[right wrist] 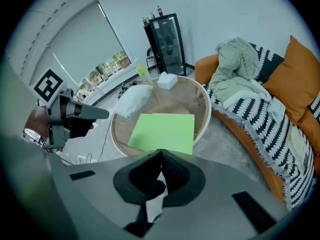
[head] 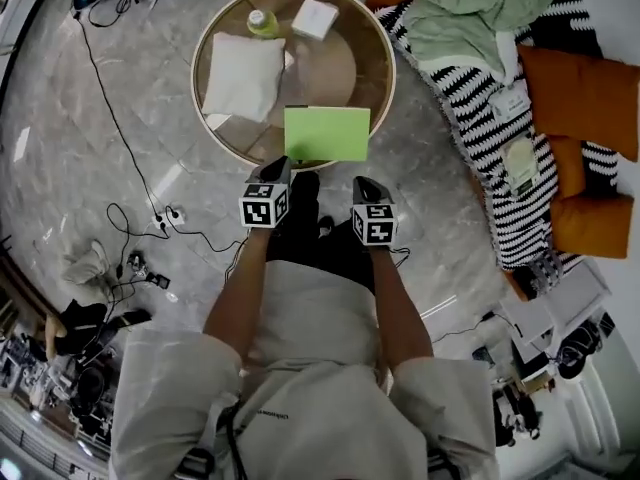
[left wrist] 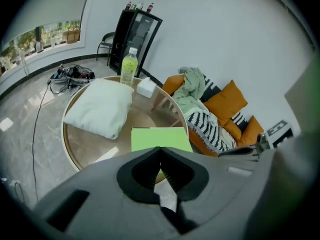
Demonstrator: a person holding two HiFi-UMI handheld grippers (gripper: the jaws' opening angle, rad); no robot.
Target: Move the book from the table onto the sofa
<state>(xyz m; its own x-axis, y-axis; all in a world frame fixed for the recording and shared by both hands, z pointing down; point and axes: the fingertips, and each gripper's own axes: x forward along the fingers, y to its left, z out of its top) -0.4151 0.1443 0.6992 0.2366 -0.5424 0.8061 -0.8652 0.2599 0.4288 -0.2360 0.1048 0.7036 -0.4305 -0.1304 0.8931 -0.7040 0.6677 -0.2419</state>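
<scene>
Far off to the left of the left gripper, black cables trail across the grey marble floor. The left gripper points downward with its jaws pressed together and nothing between them, as its own view shows. Ahead of it and a little to its left, a white pillow lies on the round table, and beyond the pillow stand a bottle of yellow-green drink and a small white box. The green book lies flat at the table's near rim, directly ahead of both grippers and spanning the gap between them. Its near left corner sits just off the left gripper's tips, though contact there cannot be made out. In the left gripper view the book shows right above the closed jaws, and in the right gripper view it again lies straight ahead on the tabletop. The right gripper is held just beside the left one, likewise tilted down, its jaws together and empty, its tips near the book's near right corner but short of it. To the right of this gripper, well apart from the book, runs the orange sofa, draped with a black-and-white patterned blanket and a crumpled pale green cloth.
</scene>
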